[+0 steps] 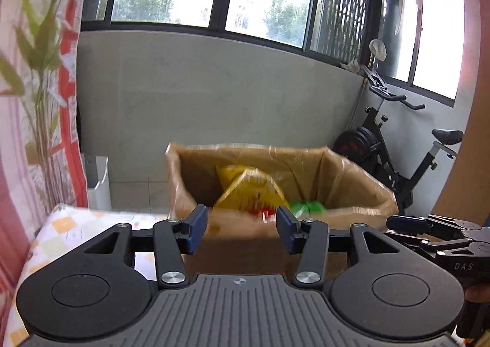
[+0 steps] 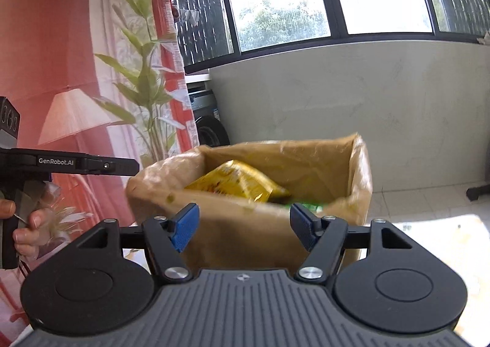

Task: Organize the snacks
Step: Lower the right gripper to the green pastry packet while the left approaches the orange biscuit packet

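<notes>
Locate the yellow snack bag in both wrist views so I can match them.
Left wrist: yellow snack bag sits low centre, inside the brown box, just above the gap between the tool's pads.
Right wrist: yellow snack bag sits centre, inside the brown box, left of the green packet.
Shared landmark: the green packet beside the bag, plus the box itself.

The box point(image 1: 352, 181) wall hides most of the blurred green packet point(image 1: 307, 206).
</notes>
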The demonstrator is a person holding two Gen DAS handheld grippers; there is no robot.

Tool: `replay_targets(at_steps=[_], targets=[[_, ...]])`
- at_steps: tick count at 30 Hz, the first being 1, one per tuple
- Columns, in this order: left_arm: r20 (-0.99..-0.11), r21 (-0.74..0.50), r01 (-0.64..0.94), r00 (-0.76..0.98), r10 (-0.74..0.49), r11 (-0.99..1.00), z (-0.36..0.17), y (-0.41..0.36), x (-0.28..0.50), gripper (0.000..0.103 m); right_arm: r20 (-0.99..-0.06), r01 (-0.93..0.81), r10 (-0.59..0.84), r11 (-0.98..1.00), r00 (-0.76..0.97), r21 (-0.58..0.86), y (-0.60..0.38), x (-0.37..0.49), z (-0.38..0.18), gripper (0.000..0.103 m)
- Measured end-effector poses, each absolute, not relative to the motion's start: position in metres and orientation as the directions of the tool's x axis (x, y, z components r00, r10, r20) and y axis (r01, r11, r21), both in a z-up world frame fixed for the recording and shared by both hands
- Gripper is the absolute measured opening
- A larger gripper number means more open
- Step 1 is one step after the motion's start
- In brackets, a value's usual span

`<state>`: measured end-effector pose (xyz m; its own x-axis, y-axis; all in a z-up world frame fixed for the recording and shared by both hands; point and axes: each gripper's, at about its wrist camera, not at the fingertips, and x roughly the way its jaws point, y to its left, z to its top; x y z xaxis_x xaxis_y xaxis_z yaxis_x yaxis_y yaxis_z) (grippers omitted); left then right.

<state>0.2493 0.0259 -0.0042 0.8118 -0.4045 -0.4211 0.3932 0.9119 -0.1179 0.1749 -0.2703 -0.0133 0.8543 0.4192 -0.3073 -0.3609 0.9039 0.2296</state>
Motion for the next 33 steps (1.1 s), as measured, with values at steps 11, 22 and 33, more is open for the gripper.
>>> replay_targets(at_steps=[11, 22, 33], targets=[[-0.571, -0.129, 0.344, 0.741, -0.353, 0.930, -0.081, 0.051, 0.231, 0.052, -0.502, -0.344, 0.453, 0.890, 0.737, 0.298, -0.239, 0.151, -0.083, 0.069], [-0.624, -0.143, 0.297, 0.713, -0.319, 0.944, -0.118, 0.060, 0.236, 0.052, -0.717, -0.418, 0.448, 0.877, 0.534, 0.237, -0.181, 0.166, -0.148, 0.068], [-0.668, -0.190, 0.334, 0.645, -0.371, 0.923, -0.140, 0.041, 0.243, 0.052, -0.673, -0.423, 0.367, 0.902, 0.642, 0.089, -0.189, 0.162, -0.155, 0.040]])
